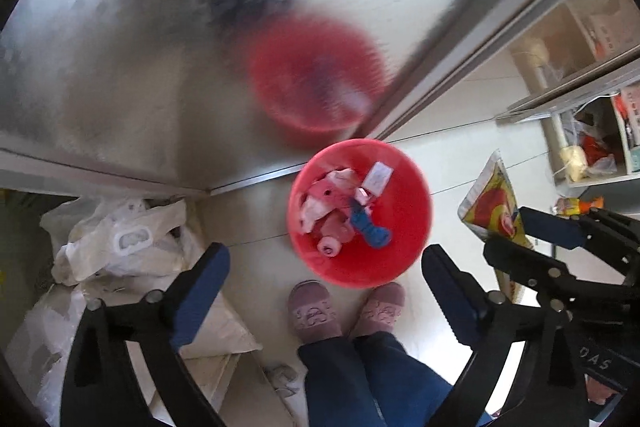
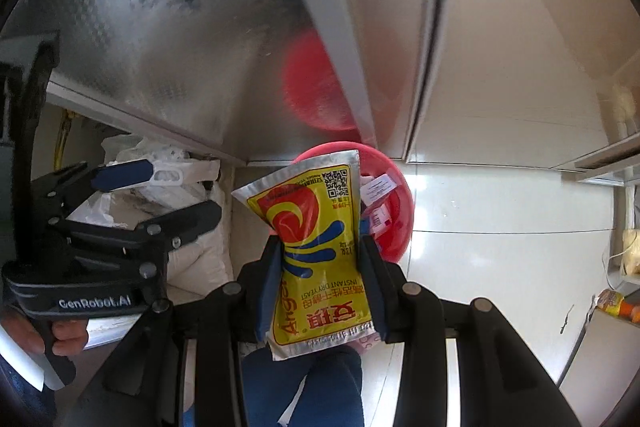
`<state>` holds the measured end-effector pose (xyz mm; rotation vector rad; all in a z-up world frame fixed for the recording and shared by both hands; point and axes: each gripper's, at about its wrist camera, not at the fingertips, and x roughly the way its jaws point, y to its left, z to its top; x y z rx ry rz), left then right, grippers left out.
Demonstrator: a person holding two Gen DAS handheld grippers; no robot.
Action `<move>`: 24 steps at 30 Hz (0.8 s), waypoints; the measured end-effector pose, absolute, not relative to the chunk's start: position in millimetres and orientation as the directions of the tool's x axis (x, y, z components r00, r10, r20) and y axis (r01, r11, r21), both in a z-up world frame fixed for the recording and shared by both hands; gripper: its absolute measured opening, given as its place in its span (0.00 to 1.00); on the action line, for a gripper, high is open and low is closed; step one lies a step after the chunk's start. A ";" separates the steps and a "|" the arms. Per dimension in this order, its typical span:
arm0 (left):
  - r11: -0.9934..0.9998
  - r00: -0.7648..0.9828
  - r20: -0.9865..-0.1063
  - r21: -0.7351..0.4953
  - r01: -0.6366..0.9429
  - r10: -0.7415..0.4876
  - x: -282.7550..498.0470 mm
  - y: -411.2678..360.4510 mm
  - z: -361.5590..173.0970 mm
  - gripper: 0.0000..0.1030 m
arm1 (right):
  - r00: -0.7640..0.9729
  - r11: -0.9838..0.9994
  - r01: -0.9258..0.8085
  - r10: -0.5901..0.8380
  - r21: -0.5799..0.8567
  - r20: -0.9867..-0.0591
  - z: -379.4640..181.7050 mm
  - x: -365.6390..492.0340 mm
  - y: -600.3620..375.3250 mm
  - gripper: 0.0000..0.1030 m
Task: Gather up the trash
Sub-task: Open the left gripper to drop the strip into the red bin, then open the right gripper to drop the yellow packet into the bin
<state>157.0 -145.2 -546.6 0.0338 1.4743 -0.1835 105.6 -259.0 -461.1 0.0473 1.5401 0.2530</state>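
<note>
Yeast packet held above the red bin

The right gripper (image 2: 320,259) clamps a yellow yeast packet (image 2: 316,251) between its blue pads, hanging over the near rim of the red bin (image 1: 404,227), which stands on the pale floor (image 1: 448,131) and holds pink and blue scraps (image 1: 340,211). The left gripper (image 1: 326,259) hangs spread wide and grips nothing, beside white bags (image 1: 120,239).

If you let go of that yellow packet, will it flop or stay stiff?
Probably floppy: the yellow packet pinches in at the waist where the right gripper squeezes it. It looks light, a thin foil pouch. Its shiny skin could be slippery, so it may slide down toward the red bin.
</note>
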 end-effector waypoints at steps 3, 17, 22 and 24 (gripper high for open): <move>0.988 0.093 -0.991 -0.086 0.129 -0.098 155.8 -135.8 -547.7 0.94 | -0.004 0.972 -0.143 0.189 0.188 -0.982 -466.8 108.0 -252.8 0.35; 0.996 0.086 -0.995 -0.051 0.070 -0.057 146.8 -111.3 -549.1 0.99 | -0.046 0.950 -0.242 0.194 0.199 -0.980 -480.9 109.7 -230.7 0.41; 0.998 0.085 -0.996 -0.035 0.057 -0.040 142.3 -106.6 -539.3 0.99 | -0.057 0.949 -0.248 0.187 0.195 -0.981 -480.1 111.0 -226.6 0.51; 0.998 0.092 -0.995 -0.019 0.056 -0.024 140.2 -106.2 -528.8 0.99 | -0.049 0.952 -0.250 0.170 0.177 -0.984 -474.3 109.5 -223.1 0.58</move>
